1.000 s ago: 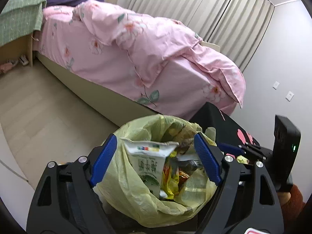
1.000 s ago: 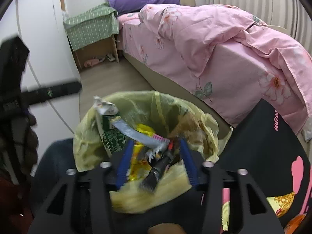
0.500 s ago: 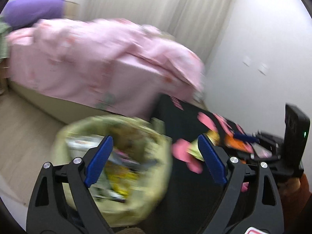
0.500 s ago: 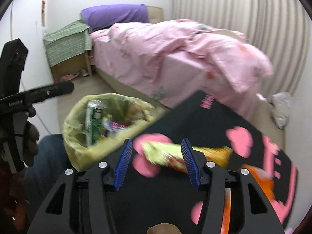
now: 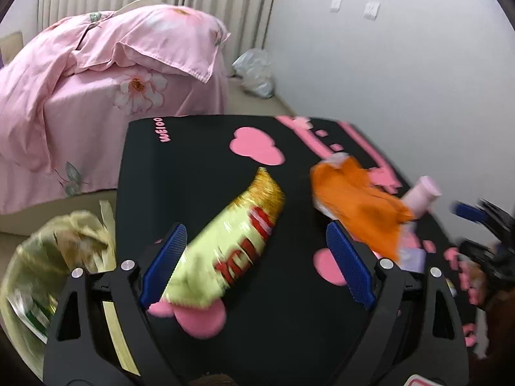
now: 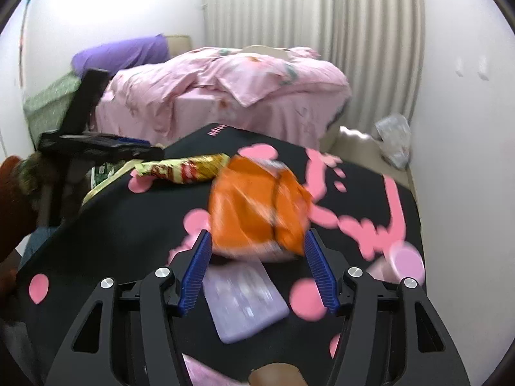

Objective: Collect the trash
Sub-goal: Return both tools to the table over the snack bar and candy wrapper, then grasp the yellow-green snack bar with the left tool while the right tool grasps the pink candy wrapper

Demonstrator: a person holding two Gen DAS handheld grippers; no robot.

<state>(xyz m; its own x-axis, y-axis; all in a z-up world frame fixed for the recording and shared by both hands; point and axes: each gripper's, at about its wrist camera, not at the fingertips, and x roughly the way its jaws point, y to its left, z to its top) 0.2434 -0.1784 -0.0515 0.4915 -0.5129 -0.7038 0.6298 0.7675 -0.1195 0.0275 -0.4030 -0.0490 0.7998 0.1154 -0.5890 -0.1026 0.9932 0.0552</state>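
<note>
Beside the yellow-green bag-lined bin [image 5: 48,273], the empty, wide left gripper [image 5: 254,270] frames the yellow-green snack wrapper [image 5: 231,244] while the right gripper's [image 6: 257,270] empty jaws are opening toward the crumpled orange packet [image 6: 257,206], ready for pickup.

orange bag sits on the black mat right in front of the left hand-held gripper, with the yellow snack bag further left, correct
Not quite: the orange bag sits in front of the right hand-held gripper, as the right wrist view shows. It does lie on the black mat, with the yellow snack bag further left; that yellow bag is what fronts the left hand-held gripper.
</note>
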